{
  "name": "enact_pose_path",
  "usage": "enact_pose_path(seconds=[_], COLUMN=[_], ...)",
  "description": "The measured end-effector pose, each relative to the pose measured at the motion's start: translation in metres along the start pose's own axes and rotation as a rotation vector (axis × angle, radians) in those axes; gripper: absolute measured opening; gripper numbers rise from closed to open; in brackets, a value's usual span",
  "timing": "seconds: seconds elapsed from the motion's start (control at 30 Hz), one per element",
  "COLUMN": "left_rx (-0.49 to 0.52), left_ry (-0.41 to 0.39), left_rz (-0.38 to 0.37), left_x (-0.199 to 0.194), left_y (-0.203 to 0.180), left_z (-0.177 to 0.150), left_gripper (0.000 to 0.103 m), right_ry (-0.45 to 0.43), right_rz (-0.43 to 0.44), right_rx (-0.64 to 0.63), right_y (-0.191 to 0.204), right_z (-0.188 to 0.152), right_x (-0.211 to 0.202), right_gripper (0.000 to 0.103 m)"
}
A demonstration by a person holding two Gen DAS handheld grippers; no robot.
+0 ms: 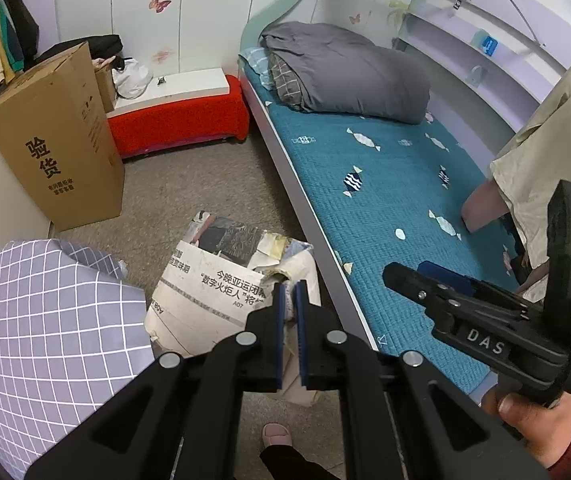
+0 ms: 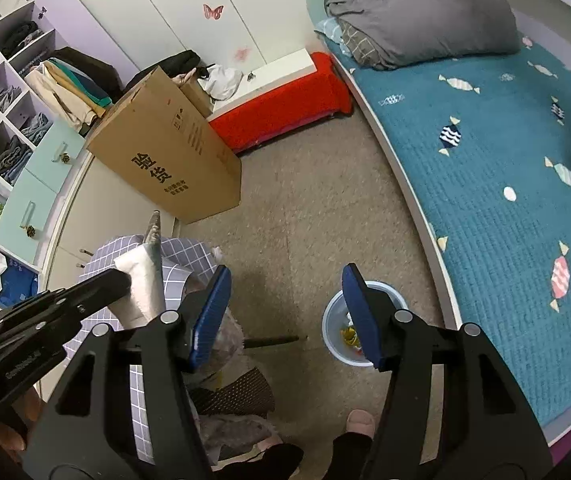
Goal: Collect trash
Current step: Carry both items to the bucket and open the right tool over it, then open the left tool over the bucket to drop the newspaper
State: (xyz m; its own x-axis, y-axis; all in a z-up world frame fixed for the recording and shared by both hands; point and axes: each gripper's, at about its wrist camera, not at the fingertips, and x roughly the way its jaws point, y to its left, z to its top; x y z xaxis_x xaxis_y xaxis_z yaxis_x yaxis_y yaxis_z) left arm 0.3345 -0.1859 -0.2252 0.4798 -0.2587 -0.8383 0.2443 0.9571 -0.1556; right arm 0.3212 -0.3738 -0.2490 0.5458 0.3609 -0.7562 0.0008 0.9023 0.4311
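Observation:
My left gripper (image 1: 289, 300) is shut on a crumpled newspaper (image 1: 213, 280), which hangs over the floor beside the bed. In the right wrist view the same gripper (image 2: 123, 280) shows at the left with the pale paper (image 2: 141, 292) sticking up from it. My right gripper (image 2: 285, 280) stands open with nothing between its blue pads. It hangs over the carpet. A small blue bin (image 2: 331, 328) with yellow scraps inside sits on the floor, partly hidden behind the right finger. The right gripper (image 1: 409, 274) also shows side-on over the bed edge.
A tall cardboard box (image 2: 165, 148) stands by the cupboards. The bed (image 2: 505, 200) with a teal cover runs along the right, with a red bench (image 2: 281, 112) at its head. A grey checked cloth (image 1: 45, 340) bulges at the left. The person's slippered foot (image 2: 359, 420) stands near the bin.

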Motion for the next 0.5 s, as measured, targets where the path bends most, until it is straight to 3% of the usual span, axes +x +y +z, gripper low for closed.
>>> enact_pose_path(seconds=[0.5], left_rx=[0.050], left_ry=[0.005], left_rz=[-0.029], left_x=[0.008], left_y=[-0.017], left_z=[0.011], left_gripper=[0.005], right_ry=[-0.048], right_rz=[-0.019], right_rx=[0.004], right_y=[-0.009], right_z=[0.004], right_x=[-0.022], right_gripper=[0.058])
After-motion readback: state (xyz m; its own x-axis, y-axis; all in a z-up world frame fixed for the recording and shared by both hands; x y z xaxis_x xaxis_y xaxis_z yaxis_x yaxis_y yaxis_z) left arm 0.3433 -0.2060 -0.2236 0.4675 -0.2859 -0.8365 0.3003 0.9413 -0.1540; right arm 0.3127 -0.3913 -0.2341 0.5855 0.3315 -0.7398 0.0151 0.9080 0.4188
